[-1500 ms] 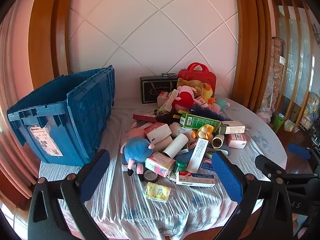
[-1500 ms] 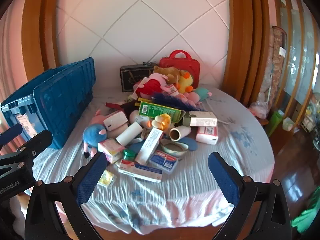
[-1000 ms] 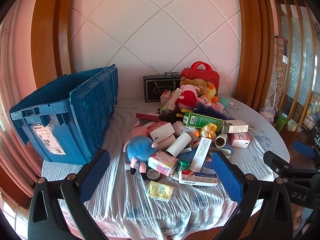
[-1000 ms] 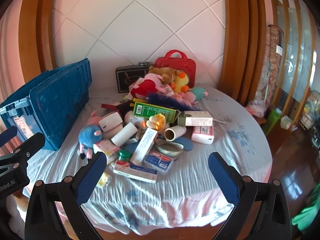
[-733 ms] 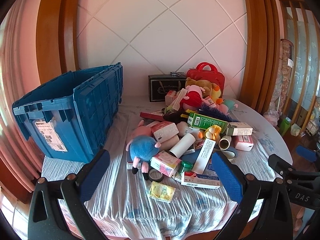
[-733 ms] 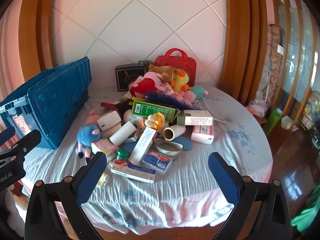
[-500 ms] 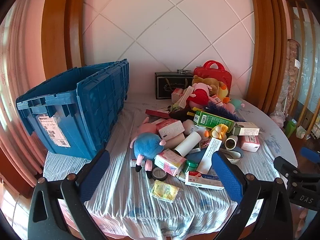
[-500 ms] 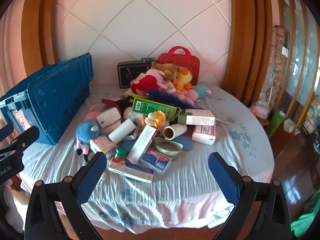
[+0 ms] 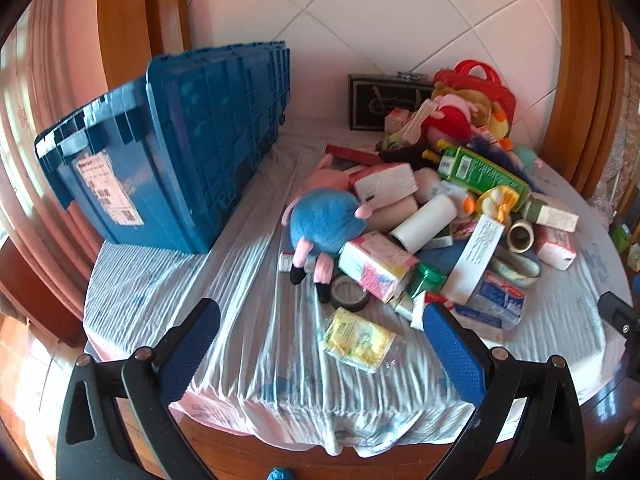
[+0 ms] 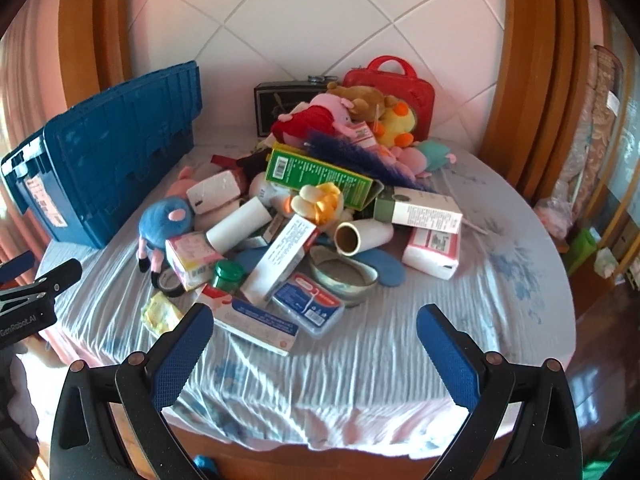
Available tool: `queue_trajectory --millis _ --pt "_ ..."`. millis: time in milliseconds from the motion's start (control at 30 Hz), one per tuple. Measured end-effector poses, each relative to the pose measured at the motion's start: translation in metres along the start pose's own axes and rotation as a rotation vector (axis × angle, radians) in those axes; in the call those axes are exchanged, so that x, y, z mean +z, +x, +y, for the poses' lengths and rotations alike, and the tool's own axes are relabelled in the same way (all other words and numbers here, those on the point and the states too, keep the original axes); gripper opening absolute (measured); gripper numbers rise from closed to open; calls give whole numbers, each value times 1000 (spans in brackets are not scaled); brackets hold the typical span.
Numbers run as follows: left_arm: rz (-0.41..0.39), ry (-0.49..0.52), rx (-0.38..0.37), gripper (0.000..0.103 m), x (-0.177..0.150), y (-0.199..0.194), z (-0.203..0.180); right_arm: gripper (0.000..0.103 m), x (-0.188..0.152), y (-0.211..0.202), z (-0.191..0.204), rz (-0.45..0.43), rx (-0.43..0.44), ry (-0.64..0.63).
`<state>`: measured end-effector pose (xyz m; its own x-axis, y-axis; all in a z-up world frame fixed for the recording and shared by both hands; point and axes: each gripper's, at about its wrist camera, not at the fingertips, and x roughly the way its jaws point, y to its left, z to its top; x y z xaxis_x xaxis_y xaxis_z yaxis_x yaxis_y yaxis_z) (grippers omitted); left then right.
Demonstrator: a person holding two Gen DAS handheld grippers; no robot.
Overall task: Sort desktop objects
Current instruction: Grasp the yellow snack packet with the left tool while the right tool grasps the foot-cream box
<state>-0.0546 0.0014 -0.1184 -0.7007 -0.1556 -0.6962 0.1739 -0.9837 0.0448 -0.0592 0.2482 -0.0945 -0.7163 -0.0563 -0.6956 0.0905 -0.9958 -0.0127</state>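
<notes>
right wrist view shows nothing sorted yet, as far as i can judge: the pile (image 10: 304,208) of boxes, rolls and plush toys sits heaped mid-table on the wrinkled cloth (image 10: 360,360), well apart from my grippers. the blue crate (image 9: 180,140) stands at the left; i can't see inside it. my right gripper (image 10: 312,344) and left gripper (image 9: 320,344) are both spread wide, empty.

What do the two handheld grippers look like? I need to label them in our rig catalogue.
Both match: the left gripper and the right gripper each have two black plastic arms with cut-out slots and silver rivets, ending in blue textured finger pads. The right wrist view shows white "GenRobot.AI" lettering on the left gripper's body. No cables or sleeves are visible.
</notes>
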Motion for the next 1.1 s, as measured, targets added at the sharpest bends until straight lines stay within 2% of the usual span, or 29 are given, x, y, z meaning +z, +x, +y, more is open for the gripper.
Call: queue_trajectory --millis 100,367,433,467,567,700,733,867,1000,1100 --pt "88 17 28 100 -19 39 -2 103 -8 38 -4 57 51 -19" --pt "237 38 -69 94 -47 123 -38 103 -28 113 4 170 56 -56" --pt "272 57 -90 81 -52 138 -42 103 -30 124 8 189 67 -72" --pt "294 68 -86 79 -55 144 -42 103 -32 129 11 195 67 -84" --pt "298 71 -54 79 -61 145 -22 103 -35 142 24 219 70 -124" --pt "278 68 85 79 -57 143 21 103 -38 155 43 240 73 -185" --pt "286 55 99 79 -56 144 31 103 -38 157 48 239 69 -200" --pt "277 -52 46 79 -47 129 46 103 -37 163 62 233 85 -244" --pt "284 -133 -26 79 -43 126 20 103 -35 169 67 232 80 -288" --pt "334 -182 -26 79 -46 142 -7 103 -36 172 64 238 93 -293"
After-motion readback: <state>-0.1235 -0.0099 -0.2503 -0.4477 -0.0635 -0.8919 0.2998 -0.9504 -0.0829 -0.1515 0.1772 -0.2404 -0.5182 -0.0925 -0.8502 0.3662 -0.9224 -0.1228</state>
